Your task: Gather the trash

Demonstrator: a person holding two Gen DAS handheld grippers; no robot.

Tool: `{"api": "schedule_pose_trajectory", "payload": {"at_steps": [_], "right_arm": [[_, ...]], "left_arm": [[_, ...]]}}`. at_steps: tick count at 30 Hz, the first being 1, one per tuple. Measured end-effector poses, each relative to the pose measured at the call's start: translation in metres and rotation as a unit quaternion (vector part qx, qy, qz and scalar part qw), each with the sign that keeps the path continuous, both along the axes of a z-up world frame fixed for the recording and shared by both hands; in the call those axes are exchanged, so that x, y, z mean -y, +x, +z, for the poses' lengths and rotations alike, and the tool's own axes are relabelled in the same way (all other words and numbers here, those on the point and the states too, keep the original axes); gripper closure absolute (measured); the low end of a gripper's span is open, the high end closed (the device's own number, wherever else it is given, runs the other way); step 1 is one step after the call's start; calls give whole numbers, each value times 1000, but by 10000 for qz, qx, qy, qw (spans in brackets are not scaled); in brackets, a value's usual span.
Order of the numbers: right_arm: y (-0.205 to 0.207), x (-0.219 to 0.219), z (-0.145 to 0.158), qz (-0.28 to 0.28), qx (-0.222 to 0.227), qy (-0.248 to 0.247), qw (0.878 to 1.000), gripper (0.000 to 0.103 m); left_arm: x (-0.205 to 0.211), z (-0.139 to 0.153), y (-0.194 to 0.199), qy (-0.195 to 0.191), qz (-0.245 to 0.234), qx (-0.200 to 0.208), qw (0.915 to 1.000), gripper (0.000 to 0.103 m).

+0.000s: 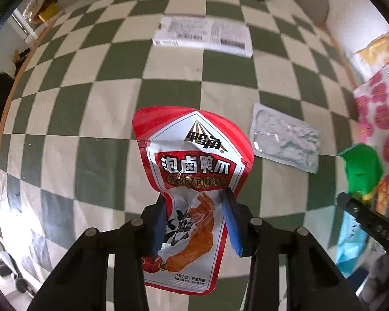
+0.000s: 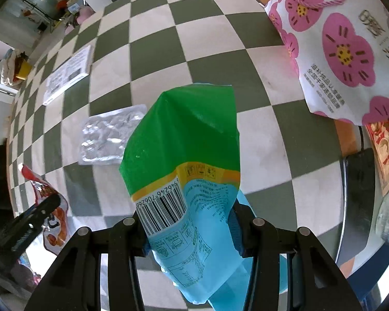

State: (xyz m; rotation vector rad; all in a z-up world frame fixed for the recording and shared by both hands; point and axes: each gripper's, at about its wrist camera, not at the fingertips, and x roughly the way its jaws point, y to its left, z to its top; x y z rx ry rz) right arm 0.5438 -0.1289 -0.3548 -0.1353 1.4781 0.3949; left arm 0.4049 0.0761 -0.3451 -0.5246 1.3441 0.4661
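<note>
Pinching a glossy, crinkled red snack pouch [image 1: 192, 181] between its blue pads, the left claw [image 1: 194, 223] holds it above the checkered surface [image 1: 116, 103]. Right claw [image 2: 189, 228] clamps a creased green-and-blue wrapper [image 2: 189, 150]. Ahead lies a flat, wrinkly silver foil pack [image 1: 285, 140].

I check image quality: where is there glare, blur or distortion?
Left wrist view: the checkered tablecloth bulges, fisheye; the red snack packet is sharp. Right wrist view: the silver foil pouch glares; the green and blue wrapper is sharp.
</note>
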Motion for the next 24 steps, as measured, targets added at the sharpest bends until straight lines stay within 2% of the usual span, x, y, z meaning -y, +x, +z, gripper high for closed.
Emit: {"api": "schedule_pose_trajectory", "payload": {"at_steps": [4, 8, 10, 11, 12, 13, 14, 16, 18, 20, 24], "right_arm": [[-24, -2, 16, 74, 71, 157, 9998, 55], [-66, -6, 37, 149, 195, 342, 9991, 55], [-99, -5, 50, 164, 265, 476, 9984, 55], [-115, -4, 55, 156, 295, 537, 9980, 55], [-130, -1, 60, 151, 316, 587, 9977, 55], [-155, 1, 67, 138, 379, 652, 9971, 55], [-175, 4, 70, 124, 428, 677, 9967, 55], [-219, 13, 74, 47, 415, 729, 9965, 55], [-264, 22, 71, -34, 399, 705, 9967, 55], [-310, 34, 54, -217, 267, 726, 9968, 55], [-344, 53, 16, -811, -289, 769, 9933, 55]], "left_arm": [[-3, 37, -40, -68, -69, 424, 9991, 67], [1, 67, -84, -124, -71, 785, 9968, 67], [4, 77, -108, -184, -69, 968, 9951, 67], [6, 81, -122, -190, -96, 1036, 9944, 72], [8, 85, -136, -214, -127, 1100, 9936, 87], [11, 87, -150, -280, -167, 1161, 9927, 88], [12, 84, -157, -306, -205, 1183, 9923, 87], [15, 79, -198, -315, -369, 1232, 9912, 87], [18, 60, -224, -239, -520, 1119, 9921, 87], [14, 29, -248, -308, -486, 870, 9945, 88], [4, 3, -264, -649, -326, 695, 9949, 88]]}}
